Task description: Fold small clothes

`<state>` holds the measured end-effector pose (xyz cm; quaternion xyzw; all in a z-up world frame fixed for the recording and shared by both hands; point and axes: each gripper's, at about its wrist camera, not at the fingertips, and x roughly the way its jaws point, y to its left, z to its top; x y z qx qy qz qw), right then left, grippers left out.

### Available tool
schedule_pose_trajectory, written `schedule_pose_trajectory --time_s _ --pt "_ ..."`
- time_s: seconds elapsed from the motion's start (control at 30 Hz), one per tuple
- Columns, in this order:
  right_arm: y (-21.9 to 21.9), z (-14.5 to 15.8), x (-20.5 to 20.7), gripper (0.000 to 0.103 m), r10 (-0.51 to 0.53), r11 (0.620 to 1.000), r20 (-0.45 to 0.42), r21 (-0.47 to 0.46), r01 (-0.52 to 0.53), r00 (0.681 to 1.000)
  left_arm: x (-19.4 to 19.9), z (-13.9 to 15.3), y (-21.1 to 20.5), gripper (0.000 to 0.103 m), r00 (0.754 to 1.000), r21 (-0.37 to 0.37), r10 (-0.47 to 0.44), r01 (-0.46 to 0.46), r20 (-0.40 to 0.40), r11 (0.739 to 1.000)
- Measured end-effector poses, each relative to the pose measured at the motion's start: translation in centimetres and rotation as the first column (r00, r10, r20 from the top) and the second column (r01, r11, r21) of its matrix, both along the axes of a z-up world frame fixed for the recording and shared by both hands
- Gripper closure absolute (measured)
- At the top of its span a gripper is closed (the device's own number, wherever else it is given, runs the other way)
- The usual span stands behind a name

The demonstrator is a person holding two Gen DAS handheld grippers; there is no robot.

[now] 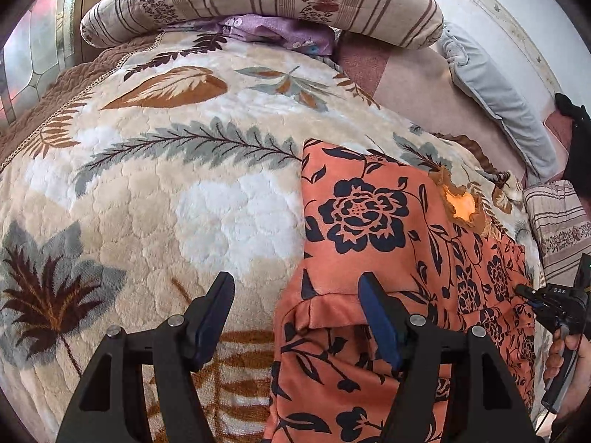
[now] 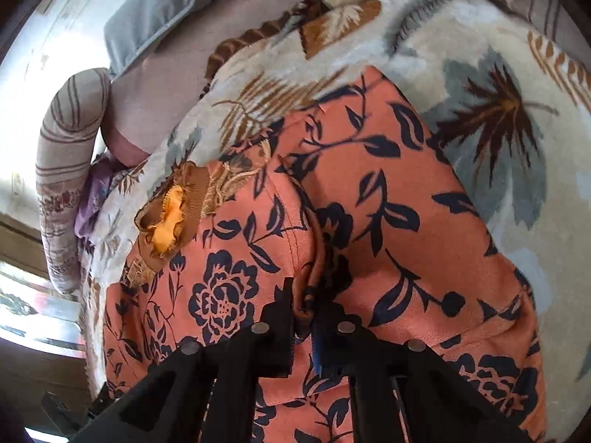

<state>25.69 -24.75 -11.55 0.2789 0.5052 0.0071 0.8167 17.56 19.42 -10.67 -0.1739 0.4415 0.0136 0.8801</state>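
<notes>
Our right tongs (image 2: 303, 304) pinch a fold of the dress (image 2: 369, 221) on the blanket (image 1: 166, 184); our left tongs (image 1: 295, 295) gape over its edge.

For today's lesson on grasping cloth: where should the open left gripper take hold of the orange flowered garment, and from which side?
Probably the hemmed sleeve edge of the orange flowered garment, coming down from above. That hem is a raised ridge, and it already lies between the open fingers of the left gripper. The right gripper is already shut on a bunched fold.
</notes>
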Motion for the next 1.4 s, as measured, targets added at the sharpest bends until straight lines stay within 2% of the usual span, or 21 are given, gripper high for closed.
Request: schedule_pose_trajectory --time_s 0.1,0.17,0.27,0.33,0.37,0.43,0.5,0.53,0.57,0.63,0.7,0.77,0.83,0.93,0.97,1.0,1.03,1.07,1.2,1.3,1.4 --pt "1.3 4.9 -2.7 0.096 0.035 0.991 0.15 -0.136 -0.014 0.988 -0.5 1.4 0.6 0.033 0.999 0.012 0.001 -0.002 0.042 1.0" --pt "1.7 6.2 -4.0 0.095 0.049 0.971 0.213 -0.238 0.003 0.976 -0.5 2.4 0.7 0.033 0.997 0.012 0.009 -0.01 0.074 1.0" --pt "0.6 1.4 -3.4 0.09 0.048 0.976 0.098 -0.218 -0.025 0.994 0.8 2.9 -0.3 0.029 0.998 0.003 0.004 -0.004 0.066 1.0" --pt "-0.5 -1.5 -3.3 0.084 0.021 0.984 0.003 -0.178 -0.02 1.0 2.1 2.1 -2.4 0.028 0.999 0.074 -0.049 0.048 0.013 0.996" --pt "-1.1 -1.3 -4.0 0.082 0.008 0.988 0.041 -0.152 -0.002 0.999 2.9 1.1 -3.5 0.028 0.997 0.143 -0.071 0.076 -0.04 0.987" --pt "-1.9 0.3 -4.8 0.077 -0.019 0.982 0.08 -0.186 0.033 0.997 4.4 -2.0 -4.8 0.026 0.981 0.257 -0.065 0.111 -0.181 0.96" --pt "-2.4 2.4 -5.1 0.075 -0.017 0.985 0.144 -0.165 0.041 0.989 4.1 -2.1 -4.5 0.021 0.99 0.256 -0.039 0.073 -0.134 0.964" --pt "-2.4 3.6 -5.0 0.068 -0.013 0.987 0.185 -0.158 0.042 0.983 4.1 -2.1 -4.5 0.02 0.99 0.259 -0.038 0.073 -0.138 0.963" --pt "-2.4 4.7 -4.6 0.041 0.002 0.991 0.224 -0.129 0.028 0.975 4.0 -2.1 -4.5 0.019 0.99 0.261 -0.037 0.072 -0.135 0.963" --pt "-1.6 5.1 -3.1 0.011 0.048 0.999 0.257 -0.009 -0.047 0.965 3.9 -2.2 -4.6 0.017 0.991 0.278 -0.039 0.074 -0.129 0.958" --pt "-1.3 2.8 -0.5 0.012 0.076 0.992 0.226 0.085 -0.097 0.971 3.9 -2.3 -4.5 0.013 0.991 0.287 -0.032 0.068 -0.128 0.956" --pt "-2.0 -2.0 2.0 0.018 0.06 0.988 0.055 0.139 -0.067 0.997 4.0 -2.3 -4.3 0.012 0.991 0.274 -0.026 0.063 -0.134 0.96" --pt "-2.9 -2.0 1.6 0.019 -0.007 0.981 0.097 0.196 -0.013 0.995 3.9 -2.1 -4.3 0.012 0.99 0.278 -0.033 0.07 -0.134 0.958" --pt "-2.7 0.9 0.3 0.018 0.002 0.968 0.227 0.244 -0.059 0.974 4.1 -2.6 -4.0 0.008 0.992 0.265 -0.027 0.059 -0.126 0.962" --pt "-2.2 0.7 0.6 0.015 0.021 0.979 0.236 0.191 -0.068 0.971 4.2 -2.7 -3.8 0.007 0.992 0.259 -0.019 0.051 -0.126 0.964" --pt "-1.9 -0.7 1.5 0.015 0.059 0.992 0.168 0.1 -0.077 0.984 4.2 -2.8 -3.7 0.006 0.991 0.251 -0.015 0.048 -0.129 0.967" --pt "-2.0 -2.5 2.2 0.02 0.081 0.994 0.082 0.071 -0.087 0.993 4.3 -2.7 -3.7 0.006 0.99 0.252 -0.016 0.051 -0.137 0.966" --pt "-2.5 -2.4 1.6 0.022 0.055 0.994 0.108 0.085 -0.064 0.993 4.2 -2.5 -3.7 0.006 0.988 0.254 -0.018 0.058 -0.156 0.966" --pt "-2.3 3.2 -3.1 0.02 0.064 0.995 0.241 0.059 -0.08 0.969 1.8 -0.2 -2.6 0.007 0.992 0.255 0.008 0.026 -0.129 0.967" --pt "-2.1 5.3 -7.7 0.02 0.111 0.993 0.271 -0.001 -0.115 0.956 -2.4 1.7 -1.6 0.007 0.997 0.211 0.007 0.011 -0.083 0.977" --pt "-2.8 5.3 -13.1 0.02 0.138 0.99 0.255 -0.046 -0.131 0.957 -7.8 3.0 -0.9 0.007 0.999 0.169 -0.002 0.01 -0.052 0.986"
